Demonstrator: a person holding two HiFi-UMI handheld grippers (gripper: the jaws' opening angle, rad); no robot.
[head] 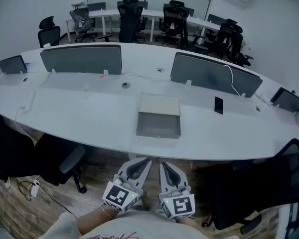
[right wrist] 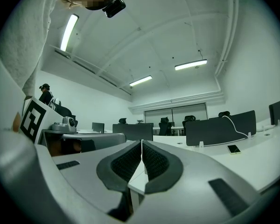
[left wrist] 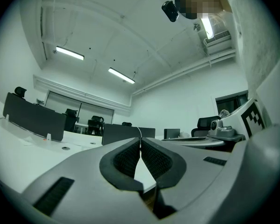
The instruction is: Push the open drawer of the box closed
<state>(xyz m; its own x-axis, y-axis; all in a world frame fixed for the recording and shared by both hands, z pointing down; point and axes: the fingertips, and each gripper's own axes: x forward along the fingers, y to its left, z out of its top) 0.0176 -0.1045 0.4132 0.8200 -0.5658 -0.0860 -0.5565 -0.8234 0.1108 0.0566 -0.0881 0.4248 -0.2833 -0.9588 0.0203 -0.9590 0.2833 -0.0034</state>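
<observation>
A flat grey box [head: 161, 104] lies on the long white table [head: 89, 108], its drawer [head: 159, 125] pulled out toward me and showing empty. My left gripper [head: 146, 160] and right gripper [head: 162, 164] hang side by side below the table's near edge, well short of the drawer front. Both are shut with nothing between the jaws. In the left gripper view the gripper [left wrist: 140, 146] has its tips touching and points up at the room. In the right gripper view that gripper [right wrist: 141, 146] is likewise shut, and the box is out of sight in both.
A black phone [head: 218, 105] lies right of the box. Grey divider screens [head: 81, 59] [head: 214, 74] stand along the table's far side, with a white cable [head: 233, 81] over one. Office chairs [head: 64, 166] [head: 269, 183] sit at the near edge, left and right of me.
</observation>
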